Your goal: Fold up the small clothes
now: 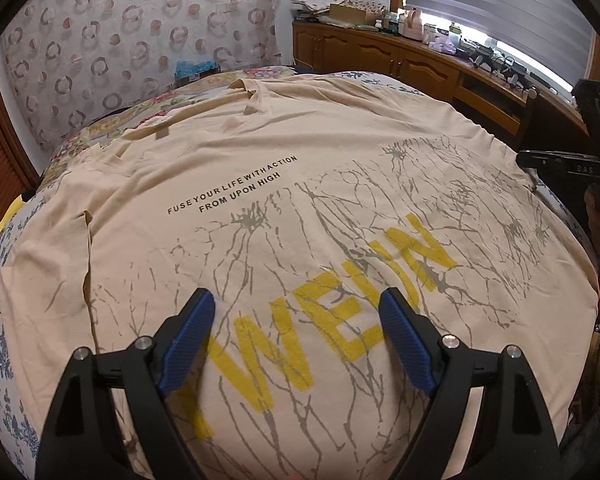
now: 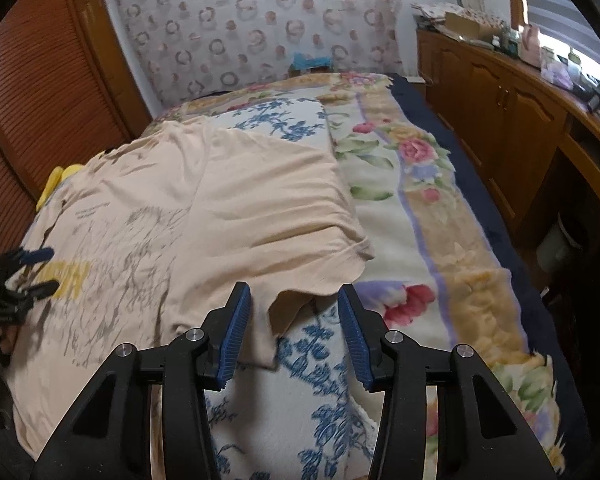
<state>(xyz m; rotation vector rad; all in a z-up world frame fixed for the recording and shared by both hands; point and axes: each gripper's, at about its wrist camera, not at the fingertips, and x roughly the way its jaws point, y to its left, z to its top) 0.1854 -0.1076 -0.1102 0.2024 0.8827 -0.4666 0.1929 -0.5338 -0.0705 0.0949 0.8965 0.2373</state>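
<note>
Shirt (image 1: pixel 284 184): I see it spread face-up on the bed (image 2: pixel 440 216), collar toward 12 o'clock in the left view.
Handling: I judge it light, limp and thin; it will sag and crease, so I would pinch hems or corners.
Left gripper (image 1: pixel 298 304): spread wide above the yellow print, nothing pinched.
Right gripper (image 2: pixel 294 300): part open, empty; the curled sleeve corner (image 2: pixel 292 304) lies between its fingers, my best hold.
</note>
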